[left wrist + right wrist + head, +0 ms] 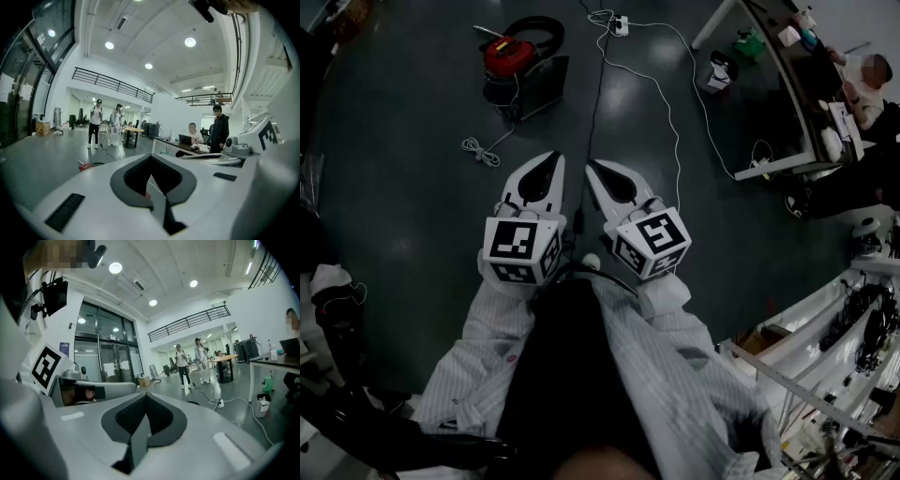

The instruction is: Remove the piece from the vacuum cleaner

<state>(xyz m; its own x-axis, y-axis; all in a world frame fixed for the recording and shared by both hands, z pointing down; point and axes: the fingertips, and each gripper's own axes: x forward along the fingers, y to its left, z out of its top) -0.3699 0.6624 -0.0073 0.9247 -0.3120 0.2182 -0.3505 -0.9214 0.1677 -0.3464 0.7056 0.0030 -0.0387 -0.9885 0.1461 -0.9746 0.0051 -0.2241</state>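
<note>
Holding both tools low in front of our body, we have the left gripper (551, 161) and the right gripper (594, 169) side by side. Their tips are near each other and point forward over the dark floor (412, 103). The left gripper's jaws are pressed together with nothing between them. The right gripper's jaws are likewise clenched and empty. Each tool carries its marker cube (521, 249) at the rear end, just ahead of our white sleeves (478, 356).

The vacuum cleaner (510, 54) sits on the floor well ahead of the left gripper and a little to its left, far from either tip. It has a red body, and a black hose (536, 28) curls over it. From this range we cannot pick out the piece that is to come off, though it may be part of that hose. A coiled white cord (478, 148) lies on the floor between the vacuum cleaner and the left gripper, off to that gripper's left.

Ahead of the right gripper a thin black cable (596, 84) runs straight away along the floor. Beyond it lies a white power strip (620, 24). A white lead (673, 112) trails from the strip, off to the right gripper's right, toward a desk (787, 89).
</note>
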